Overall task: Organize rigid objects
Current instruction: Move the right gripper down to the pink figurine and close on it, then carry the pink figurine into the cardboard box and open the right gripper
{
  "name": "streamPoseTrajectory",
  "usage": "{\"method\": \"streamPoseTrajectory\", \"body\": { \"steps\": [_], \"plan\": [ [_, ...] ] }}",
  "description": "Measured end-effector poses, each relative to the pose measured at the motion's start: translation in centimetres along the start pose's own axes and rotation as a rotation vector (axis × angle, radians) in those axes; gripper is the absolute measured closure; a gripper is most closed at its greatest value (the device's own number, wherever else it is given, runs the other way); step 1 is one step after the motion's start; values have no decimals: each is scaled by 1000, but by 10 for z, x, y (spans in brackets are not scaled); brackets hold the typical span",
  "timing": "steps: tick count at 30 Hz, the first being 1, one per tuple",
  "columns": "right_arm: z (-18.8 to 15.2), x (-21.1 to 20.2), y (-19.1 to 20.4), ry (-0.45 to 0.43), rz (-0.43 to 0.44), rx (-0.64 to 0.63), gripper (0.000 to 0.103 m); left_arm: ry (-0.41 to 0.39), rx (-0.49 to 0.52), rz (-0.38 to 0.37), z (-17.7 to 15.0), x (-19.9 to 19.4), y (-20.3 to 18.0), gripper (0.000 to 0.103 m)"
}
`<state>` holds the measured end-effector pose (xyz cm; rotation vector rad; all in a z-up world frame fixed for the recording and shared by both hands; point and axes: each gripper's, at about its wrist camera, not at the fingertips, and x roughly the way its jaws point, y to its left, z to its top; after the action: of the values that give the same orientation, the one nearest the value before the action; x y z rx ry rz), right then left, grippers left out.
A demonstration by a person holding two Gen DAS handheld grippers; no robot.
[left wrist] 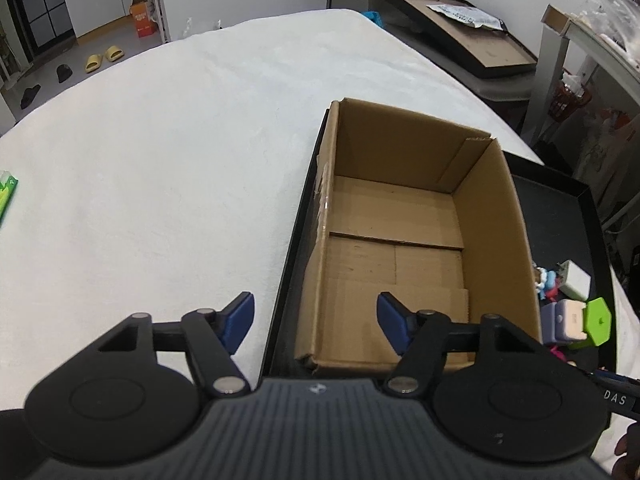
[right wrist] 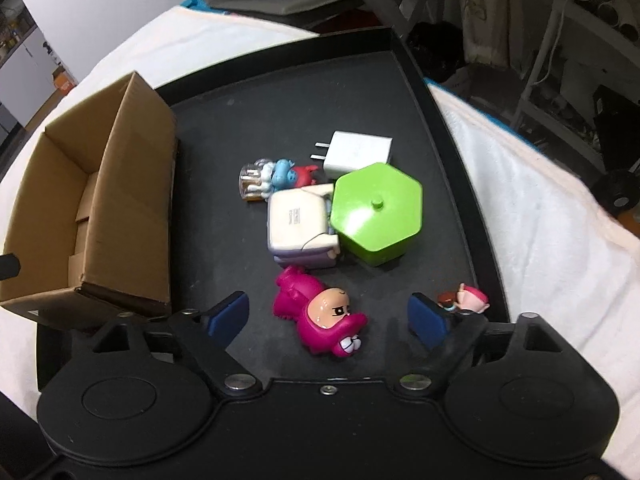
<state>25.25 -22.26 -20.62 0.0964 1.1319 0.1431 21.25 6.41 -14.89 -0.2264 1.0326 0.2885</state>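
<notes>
An empty cardboard box (left wrist: 400, 216) (right wrist: 132, 184) stands at the left end of a black tray (left wrist: 288, 240) (right wrist: 280, 92). My left gripper (left wrist: 316, 320) hovers open over the box's near left corner, its jaws either side of the box wall and apart from it. My right gripper (right wrist: 328, 316) is open, with a magenta toy figure (right wrist: 320, 312) lying between its jaws, untouched by the pads. Behind it sit a green hexagonal container (right wrist: 376, 208), a white-and-lavender block toy (right wrist: 298, 224), a white charger (right wrist: 360, 148) and a small blue-and-red figure (right wrist: 288, 172).
A small pink-hatted figure (right wrist: 468, 298) lies by the right finger near the tray's right rim. A clear small item (right wrist: 252, 182) sits beside the blue figure. A white cloth (left wrist: 160, 140) covers the table, with a green packet (left wrist: 6, 196) at its left edge.
</notes>
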Motion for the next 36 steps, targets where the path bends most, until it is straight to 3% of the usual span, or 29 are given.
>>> {"method": "streamPoseTrajectory", "body": {
  "steps": [3,4,5,7,8,9,23,36],
  "plan": [
    [0,6,2,14,12,-16,28,38,1,14,-1,8,2,60],
    [0,8,3,18,9,-21,30,52,-10,7,-1,10,4,74],
    [0,10,4,21,6,-26,37,61,-23,-2,-1,12,7,84],
    [0,15,4,33,7,-27,54,62,-36,-14,-2,12,11,94],
    [0,17,4,43,12,-25,61,59,-35,-11,-3,10,12,94],
    [-1,17,4,44,21,-20,62,53,-33,-7,-4,8,12,94],
    [-5,-21,14,-57,59,-46,62,21,-8,-58,-24,-4,20,93],
    [-2,-53,50,-122,55,-124,62,-11,-16,-110,-27,-10,35,92]
  ]
}}
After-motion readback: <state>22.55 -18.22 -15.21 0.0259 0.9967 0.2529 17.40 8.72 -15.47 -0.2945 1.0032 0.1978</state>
